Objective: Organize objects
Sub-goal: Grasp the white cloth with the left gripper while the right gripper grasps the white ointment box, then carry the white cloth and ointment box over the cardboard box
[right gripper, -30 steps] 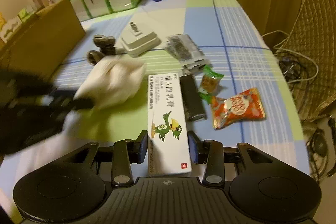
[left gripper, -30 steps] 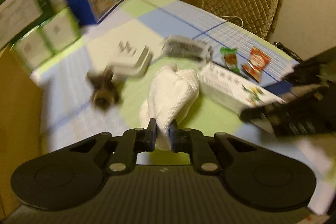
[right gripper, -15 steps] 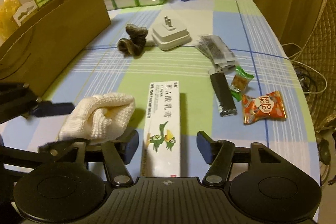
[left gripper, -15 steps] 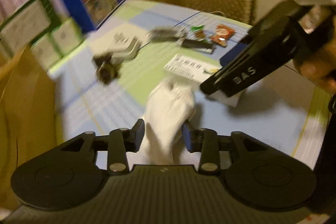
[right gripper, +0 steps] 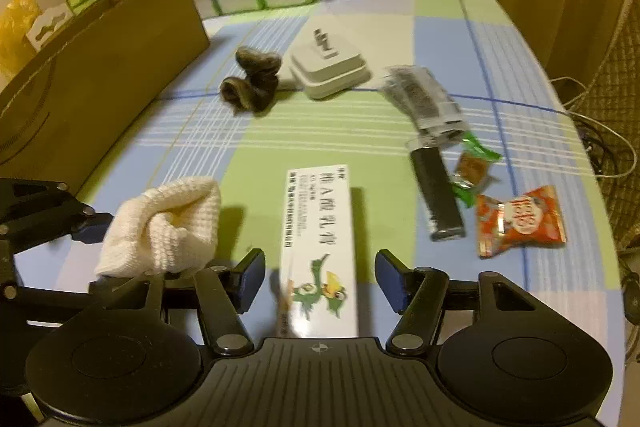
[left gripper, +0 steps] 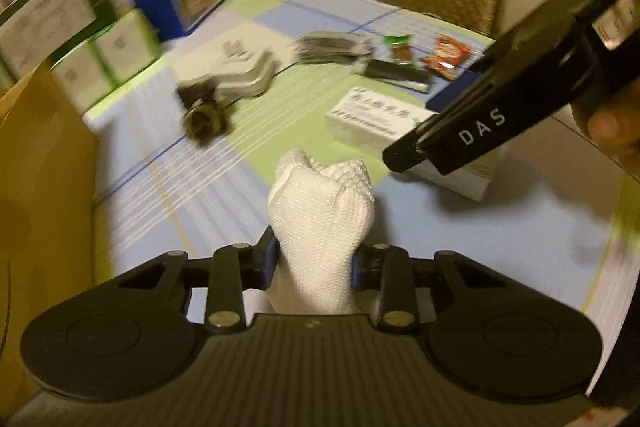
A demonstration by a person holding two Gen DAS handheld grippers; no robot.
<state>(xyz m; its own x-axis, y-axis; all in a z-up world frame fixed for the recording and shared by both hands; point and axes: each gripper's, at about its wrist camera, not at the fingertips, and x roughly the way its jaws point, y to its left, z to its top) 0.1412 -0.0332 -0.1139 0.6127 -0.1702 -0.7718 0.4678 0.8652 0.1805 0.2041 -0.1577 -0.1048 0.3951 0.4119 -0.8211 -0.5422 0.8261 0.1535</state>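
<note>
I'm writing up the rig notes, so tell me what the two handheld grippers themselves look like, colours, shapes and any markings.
Both are matte black. The left gripper and right gripper each have a ribbed central body, two round discs at the sides, linkage arms with silver pivot screws, and dark blue fingertips. Seen from the left wrist view, the right gripper's side carries white letters "DAS". No cables or sleeves show.

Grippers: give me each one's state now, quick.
Left gripper: shut on the white cloth.
Right gripper: open, holding nothing, its fingers either side of the white box.
</note>
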